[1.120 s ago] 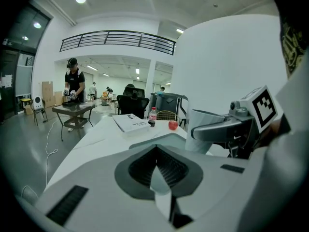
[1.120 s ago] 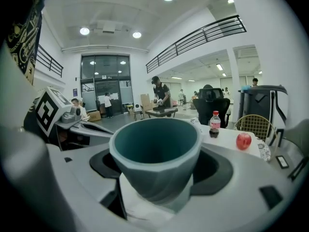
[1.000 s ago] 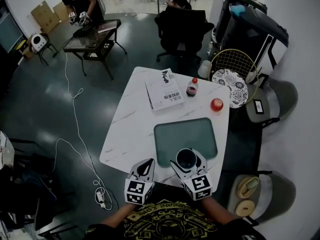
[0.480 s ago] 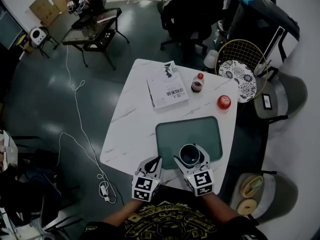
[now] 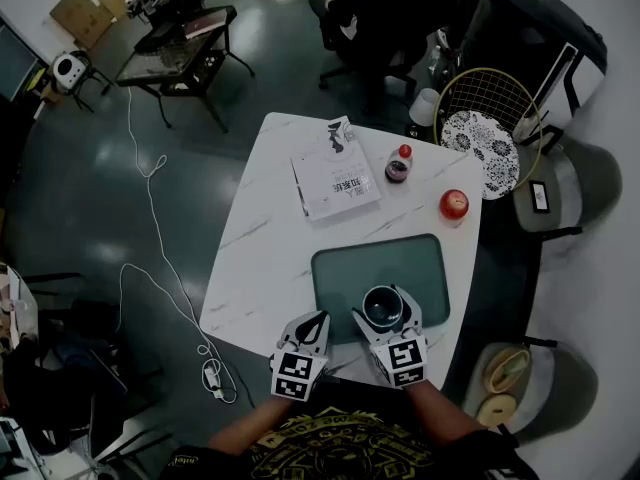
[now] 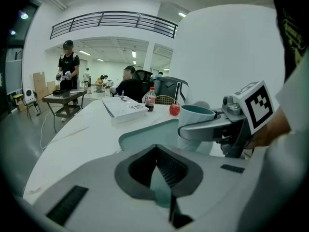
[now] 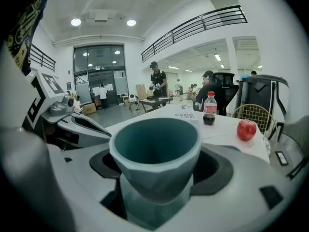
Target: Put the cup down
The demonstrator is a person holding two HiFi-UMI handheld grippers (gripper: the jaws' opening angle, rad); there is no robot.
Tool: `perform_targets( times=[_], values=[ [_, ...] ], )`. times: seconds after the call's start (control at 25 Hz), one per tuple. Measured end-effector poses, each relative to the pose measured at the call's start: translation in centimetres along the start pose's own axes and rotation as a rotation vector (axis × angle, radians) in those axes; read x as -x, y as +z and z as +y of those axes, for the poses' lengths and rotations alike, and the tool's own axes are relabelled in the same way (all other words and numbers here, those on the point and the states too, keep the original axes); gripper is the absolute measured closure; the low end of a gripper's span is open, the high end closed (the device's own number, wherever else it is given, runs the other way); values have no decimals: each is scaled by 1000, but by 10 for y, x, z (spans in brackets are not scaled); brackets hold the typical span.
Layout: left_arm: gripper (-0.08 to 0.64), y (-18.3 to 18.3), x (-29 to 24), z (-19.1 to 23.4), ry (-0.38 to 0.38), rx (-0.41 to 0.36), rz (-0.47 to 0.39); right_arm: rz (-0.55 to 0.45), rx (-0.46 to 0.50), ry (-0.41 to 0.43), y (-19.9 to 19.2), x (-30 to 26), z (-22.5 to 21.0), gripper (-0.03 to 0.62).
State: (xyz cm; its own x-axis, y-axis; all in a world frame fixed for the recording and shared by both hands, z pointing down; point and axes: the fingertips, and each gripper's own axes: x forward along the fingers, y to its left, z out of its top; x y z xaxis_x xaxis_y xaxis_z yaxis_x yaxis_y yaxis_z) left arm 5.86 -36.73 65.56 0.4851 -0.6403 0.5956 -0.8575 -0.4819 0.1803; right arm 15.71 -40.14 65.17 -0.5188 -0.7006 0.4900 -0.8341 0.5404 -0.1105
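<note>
A teal cup (image 5: 383, 306) sits upright between the jaws of my right gripper (image 5: 385, 308), which is shut on it. The cup hangs over the near edge of a green mat (image 5: 380, 263) on the white marble table (image 5: 265, 258). In the right gripper view the cup (image 7: 155, 151) fills the middle, its dark inside showing nothing in it. My left gripper (image 5: 316, 320) is just left of it at the table's near edge, jaws together with nothing in them. The left gripper view shows the cup (image 6: 194, 122) to the right, clasped by the other gripper.
A book (image 5: 335, 180) lies at the table's far side, with a small cola bottle (image 5: 397, 165) and a red apple (image 5: 453, 204) to its right. Chairs stand to the right of the table. People work at a dark table (image 5: 170, 53) far back left.
The head view has shifted a little, so the table sits slightly higher and to the right. Both grippers keep their places at the near edge, and the cup stays in the right one.
</note>
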Motion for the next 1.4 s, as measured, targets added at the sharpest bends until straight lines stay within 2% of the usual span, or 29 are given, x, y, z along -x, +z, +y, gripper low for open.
perform_targets(
  times=[0.28,0.68,1.16,1.4],
  values=[
    [551,-4,-17,5,8,-13,23,24,8,-22,-21,-12,-13,215],
    [551,-12,-30,4,19,-18,42,18,39,-20,-27,-21,-19,215],
    [551,-9,-34,-4,27,-16,34,-7,143,1,-29,-21,-9,215],
    [551,-12,-33,-8,28,-14,28,-16,111,6,-27,-24,-12,213]
  ],
)
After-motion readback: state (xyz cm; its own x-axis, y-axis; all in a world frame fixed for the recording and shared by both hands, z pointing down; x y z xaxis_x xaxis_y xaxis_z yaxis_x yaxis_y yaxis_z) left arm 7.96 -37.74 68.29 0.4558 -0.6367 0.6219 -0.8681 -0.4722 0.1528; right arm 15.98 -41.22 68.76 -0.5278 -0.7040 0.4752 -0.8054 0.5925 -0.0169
